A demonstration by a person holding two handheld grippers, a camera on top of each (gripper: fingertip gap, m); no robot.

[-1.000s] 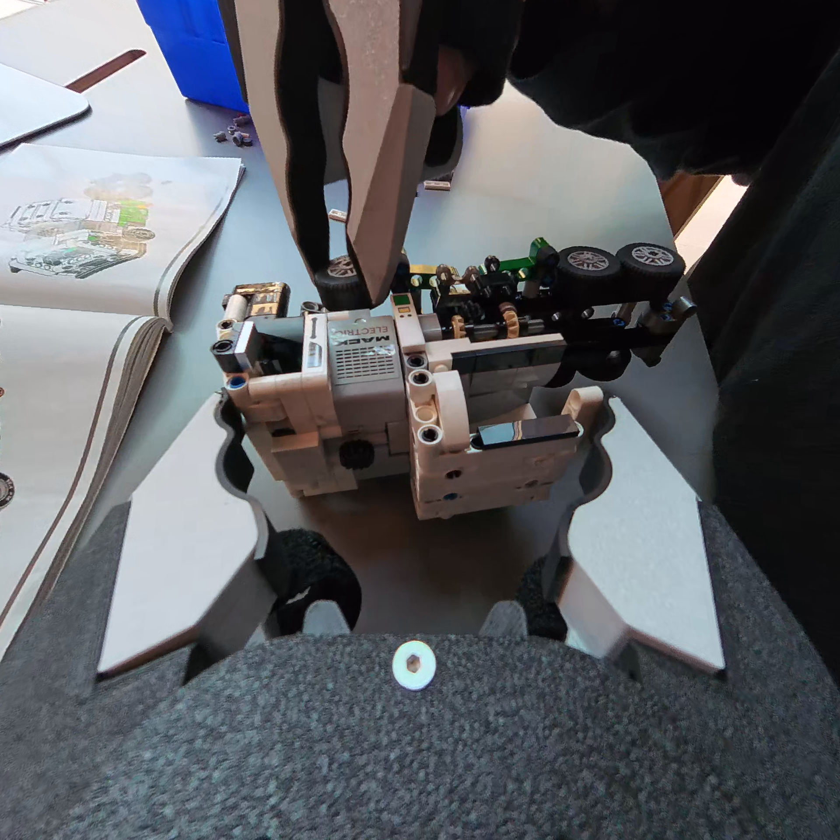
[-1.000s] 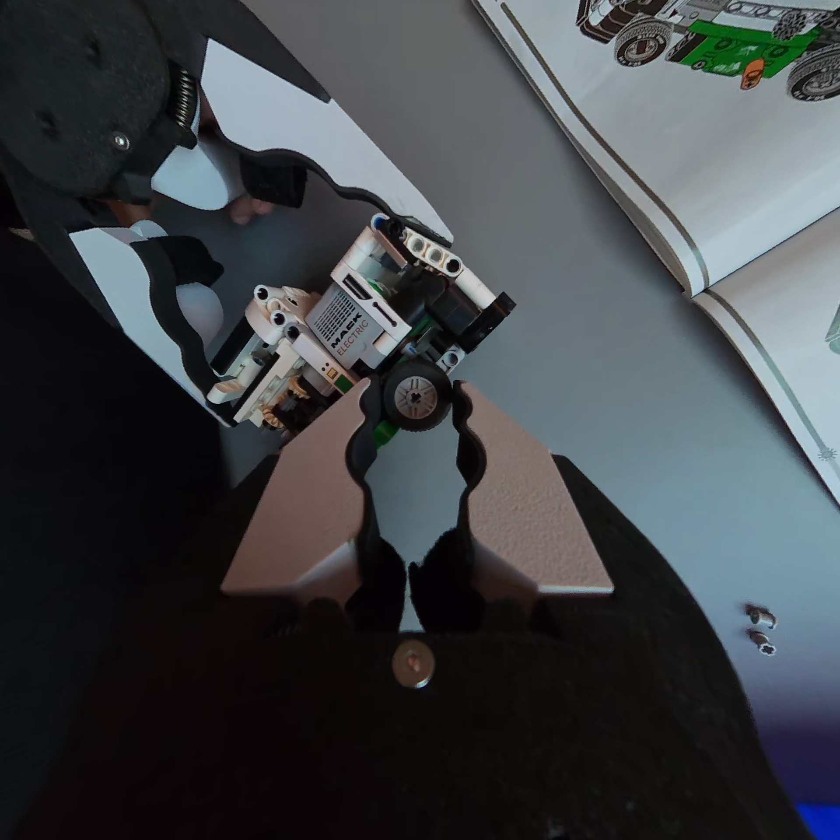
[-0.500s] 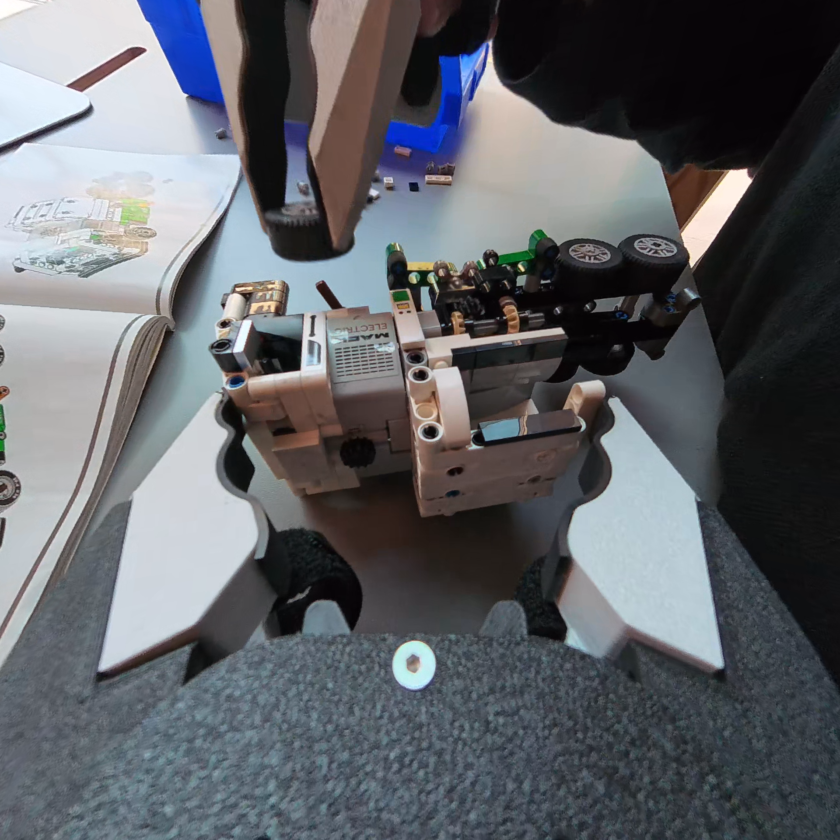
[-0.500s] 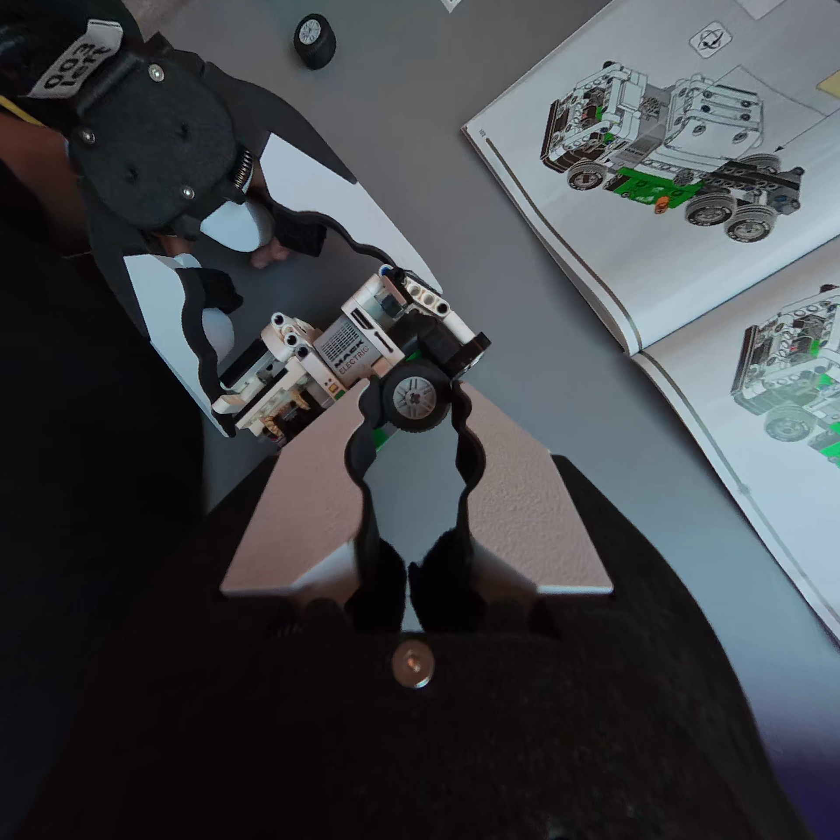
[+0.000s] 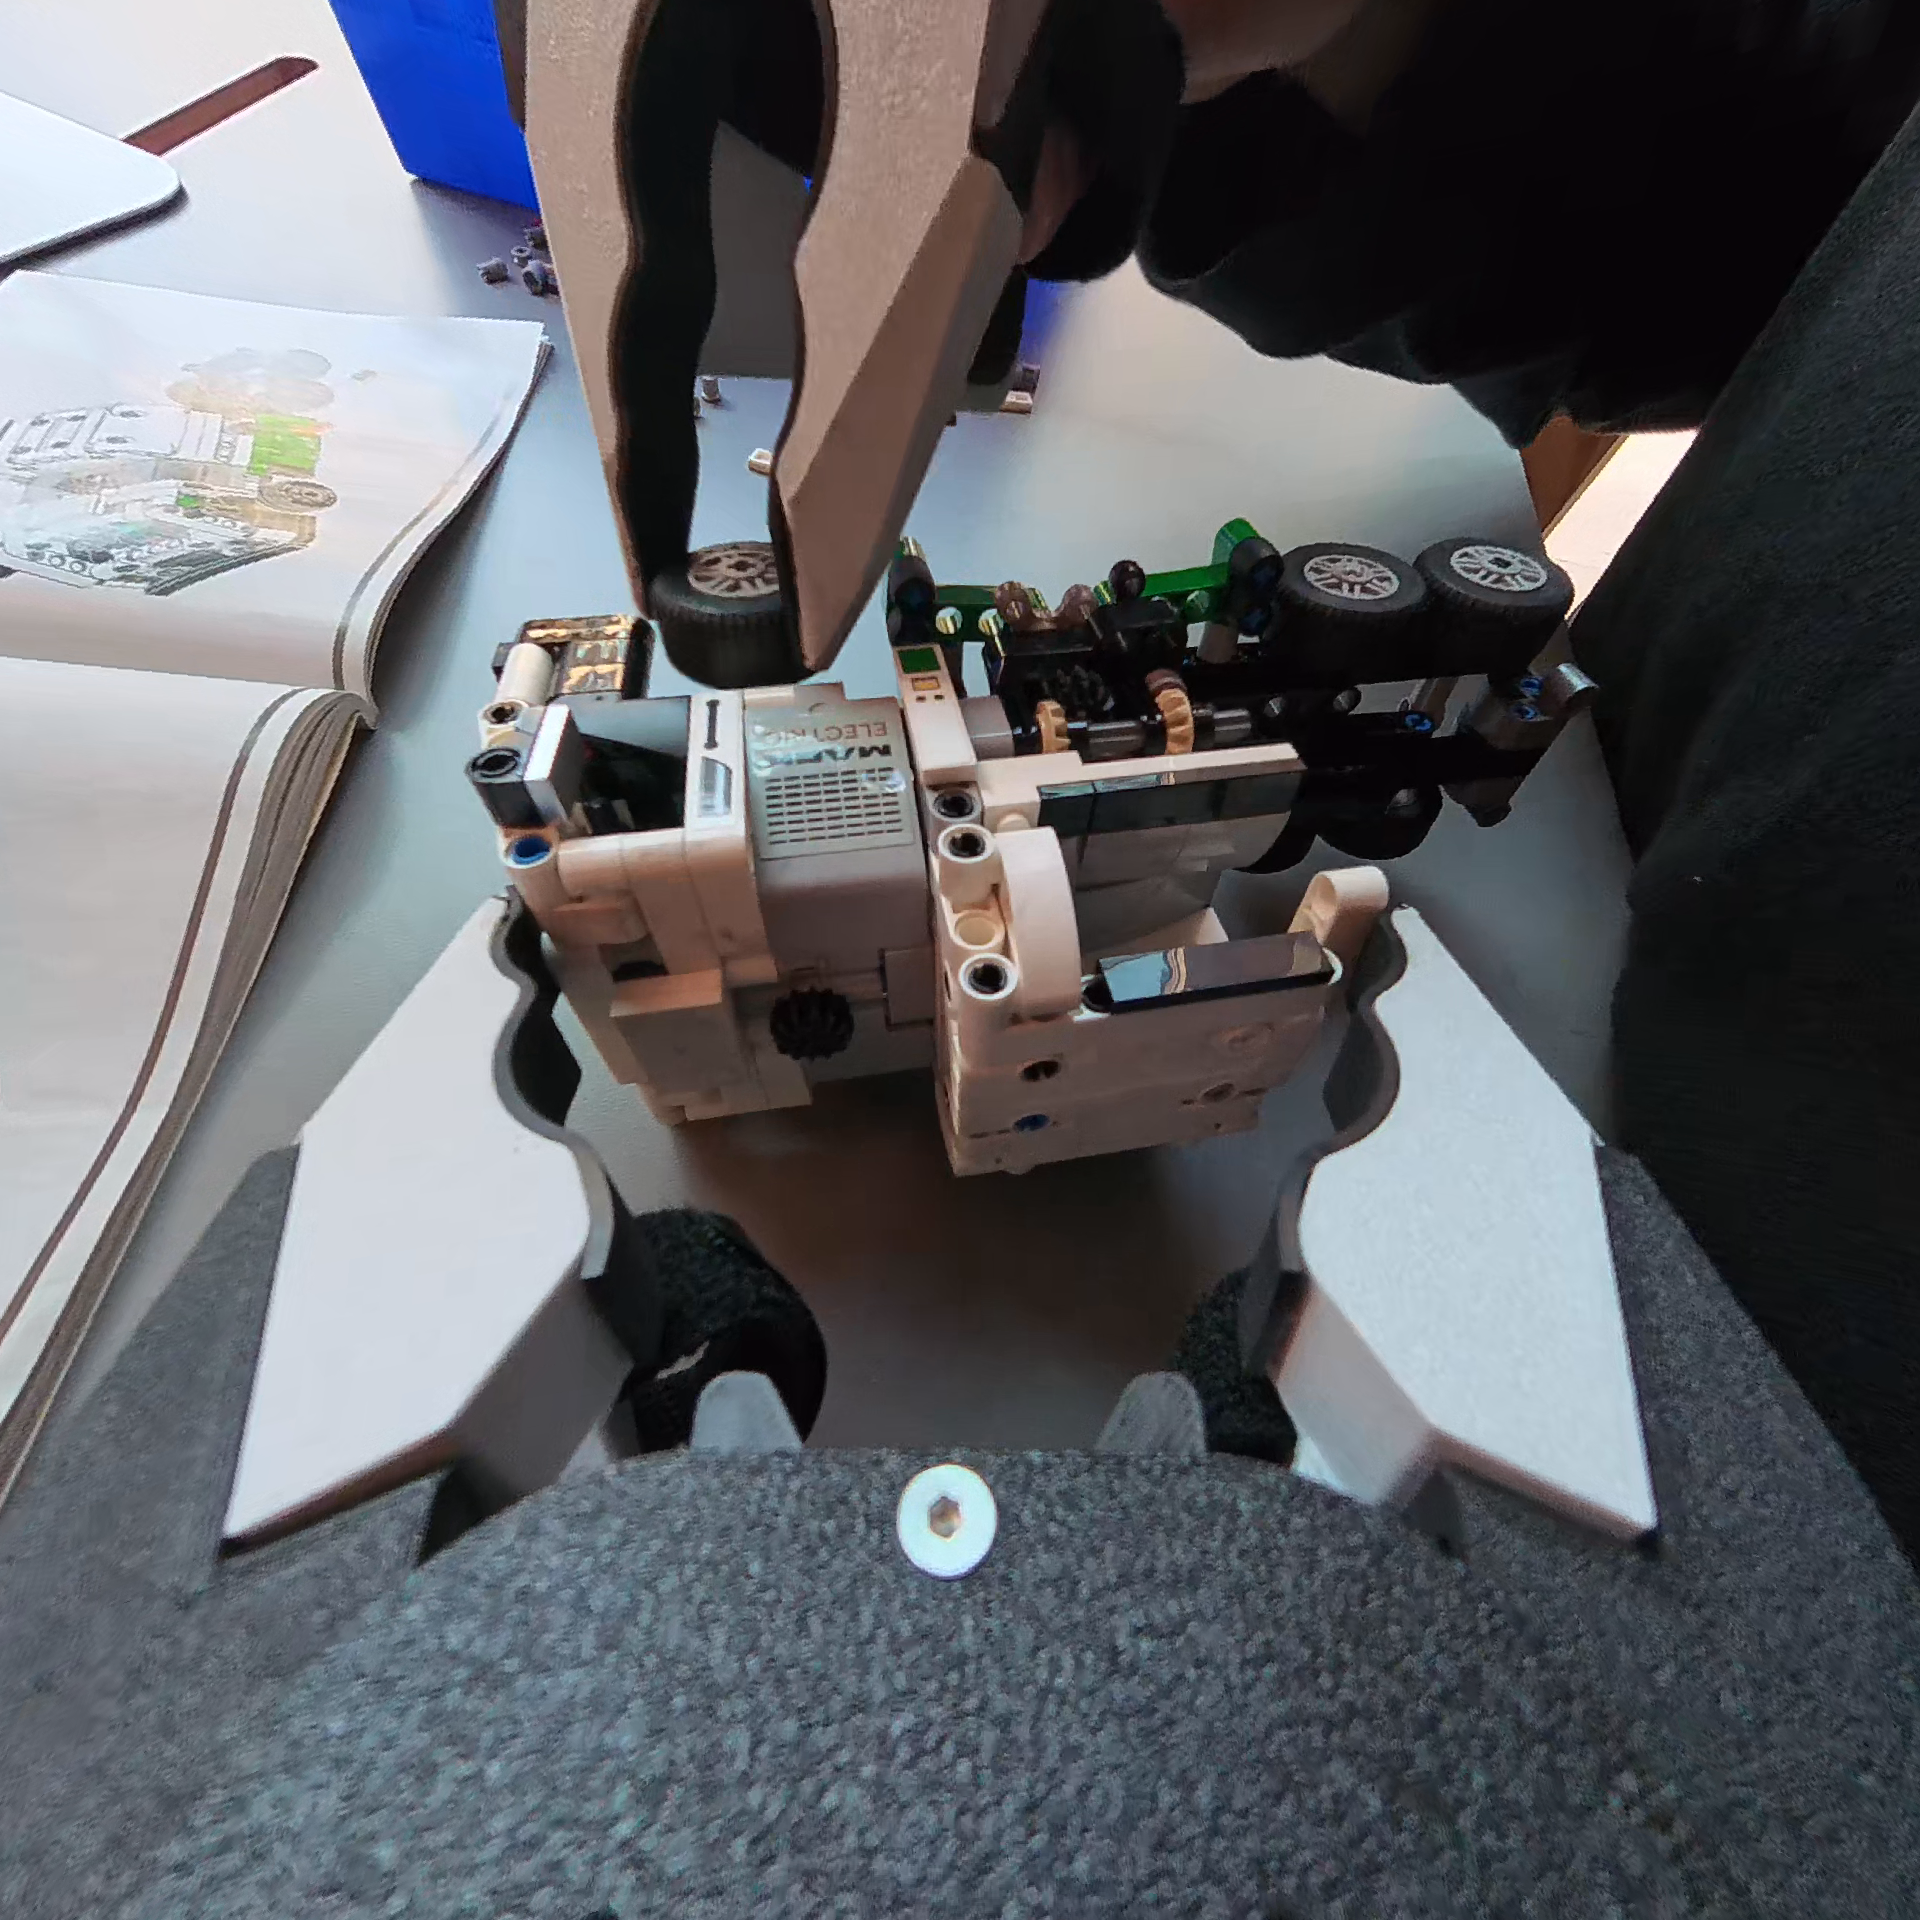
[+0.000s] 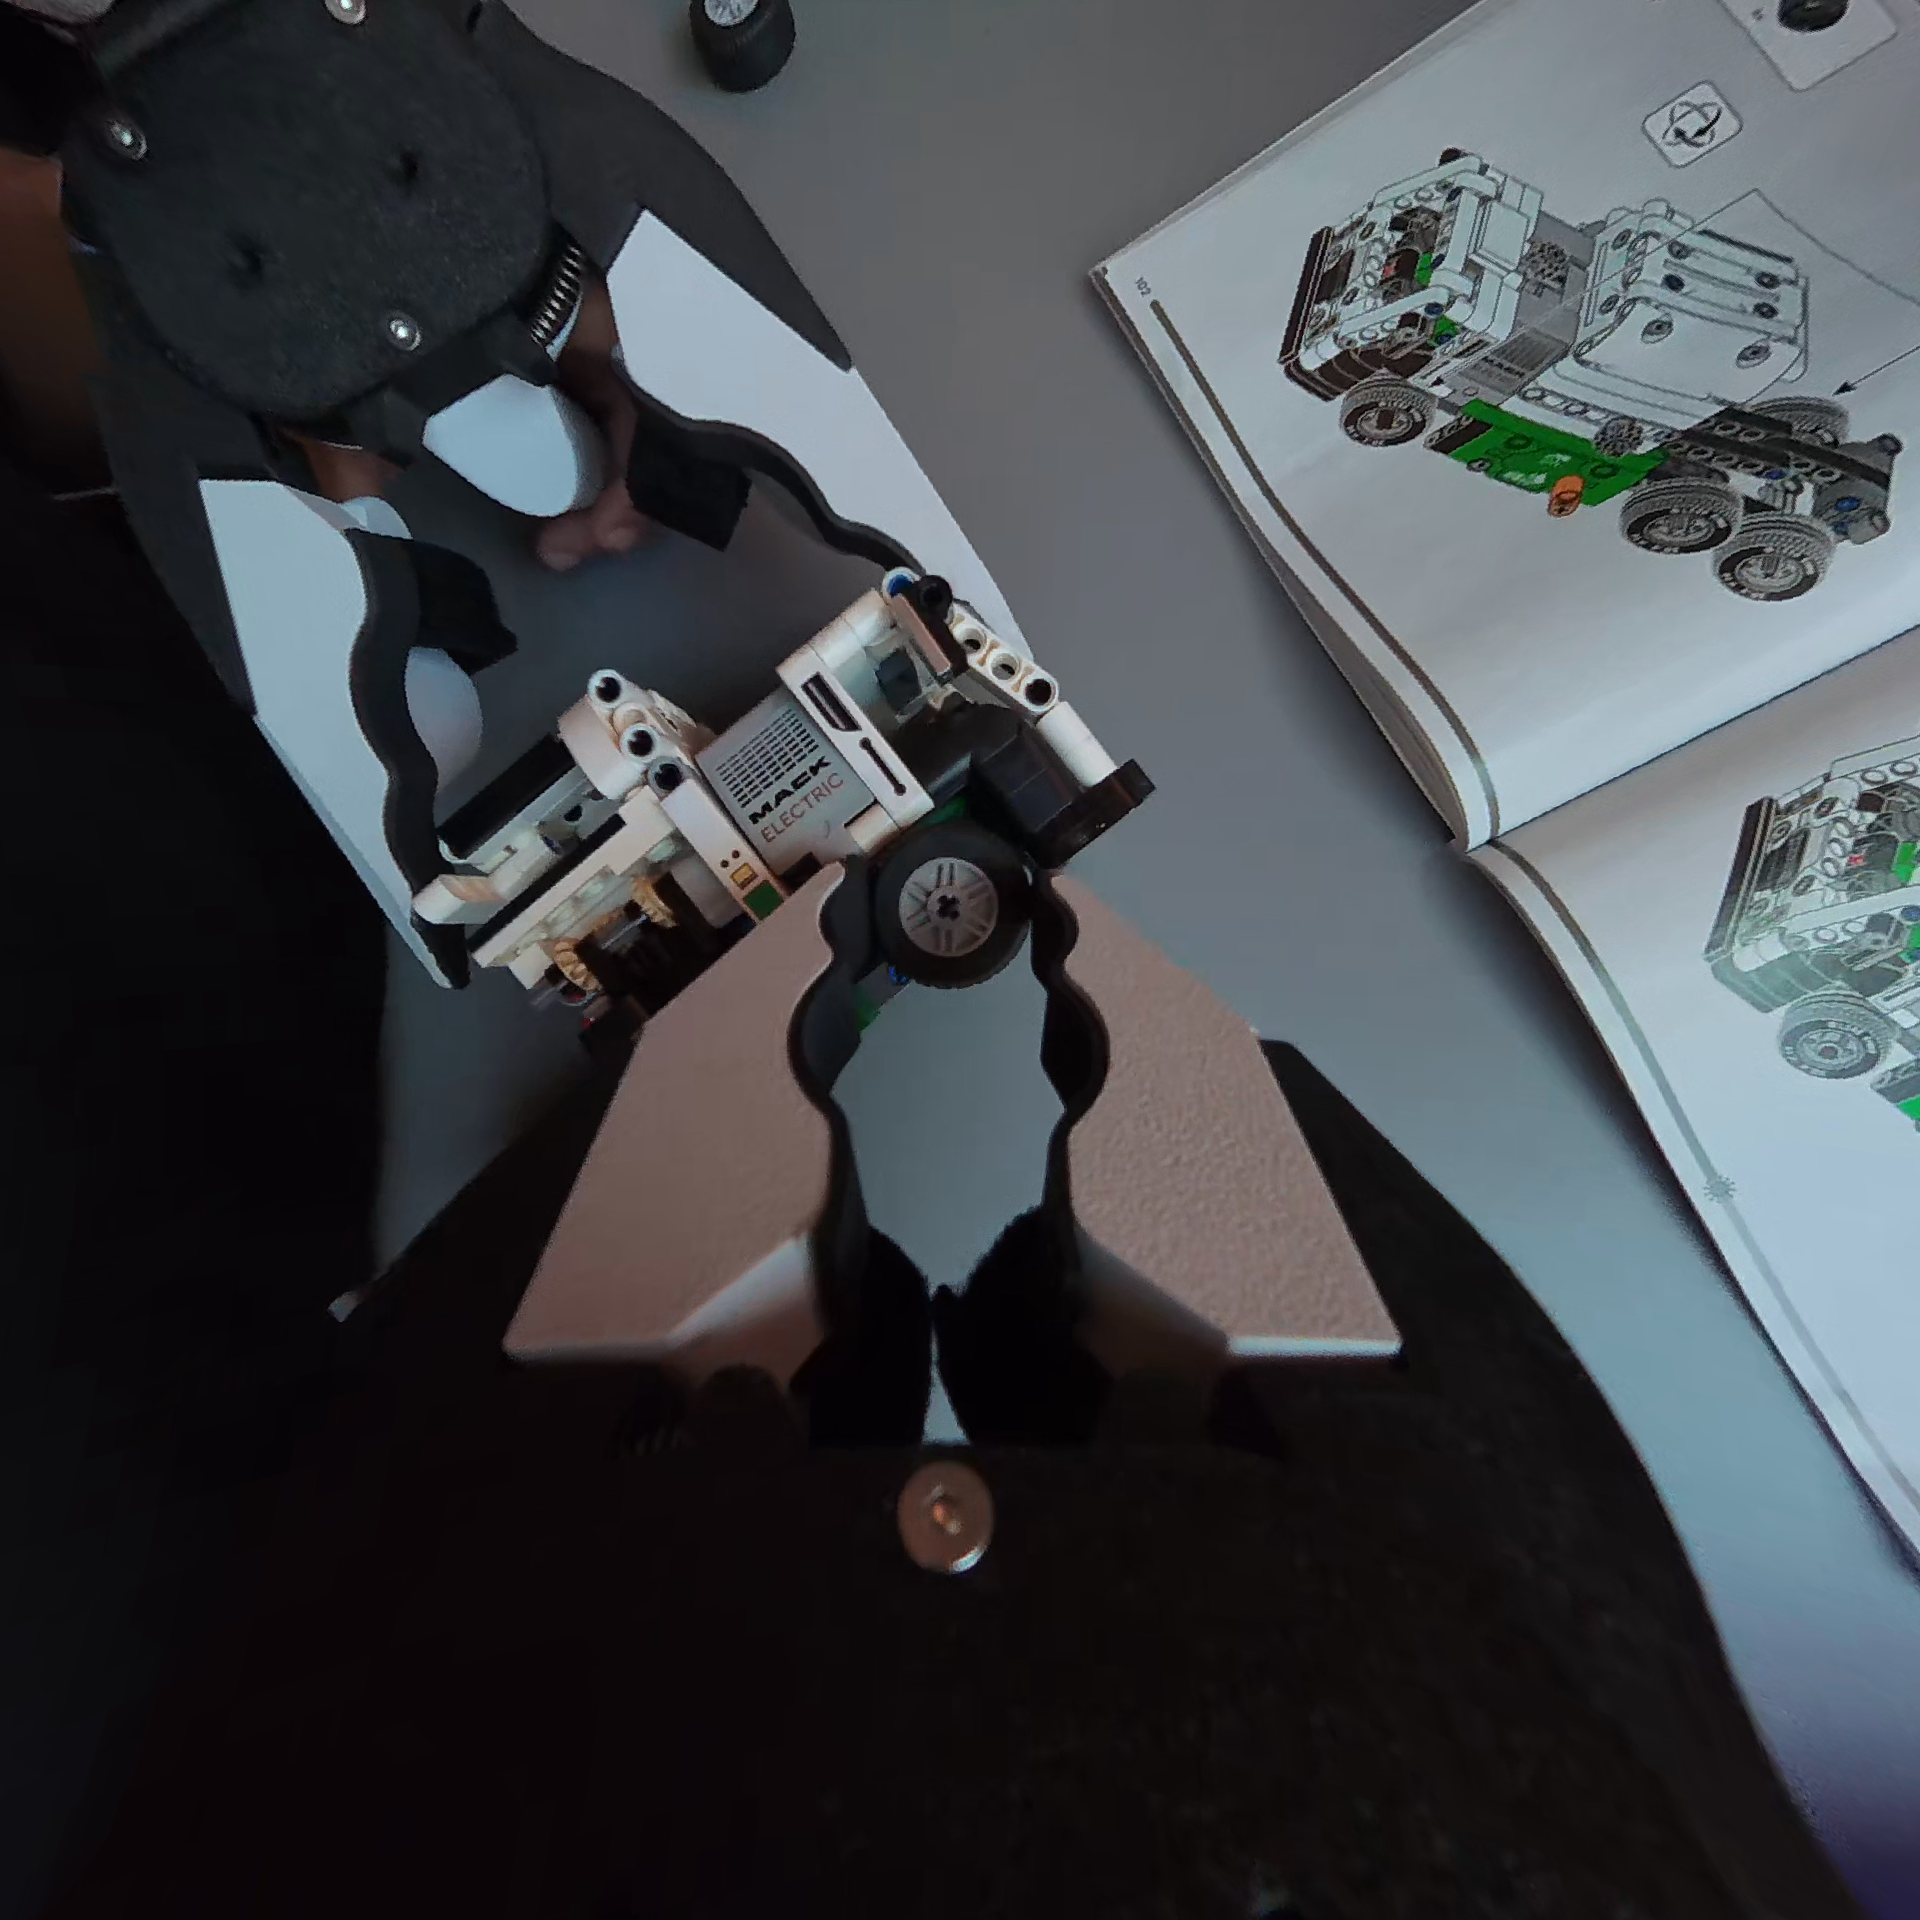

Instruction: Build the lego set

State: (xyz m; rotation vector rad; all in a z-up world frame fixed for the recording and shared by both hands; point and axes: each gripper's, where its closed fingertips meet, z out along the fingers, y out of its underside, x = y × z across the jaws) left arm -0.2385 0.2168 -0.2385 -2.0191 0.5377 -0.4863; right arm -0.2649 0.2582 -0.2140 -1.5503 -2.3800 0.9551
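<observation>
A white lego truck lies on its side on the grey table, cab to the left, with a black and green chassis and two rear wheels to the right. My left gripper is shut on the cab, one finger on each side. Its fingers also bracket the truck in the right wrist view. My right gripper is shut on a black wheel with a grey rim. It comes down from above and holds the wheel against the cab's upper side.
An open instruction booklet lies to the left of the truck and also shows in the right wrist view. A blue bin and small loose parts are at the back. A spare wheel lies beyond the left gripper. A dark sleeve is at the upper right. About 6 cm separates my left fingertips from my right.
My right gripper lifted the wheel away from the truck half a second ago and has now come back down to the cab's upper side. My left gripper and the truck stayed put.
</observation>
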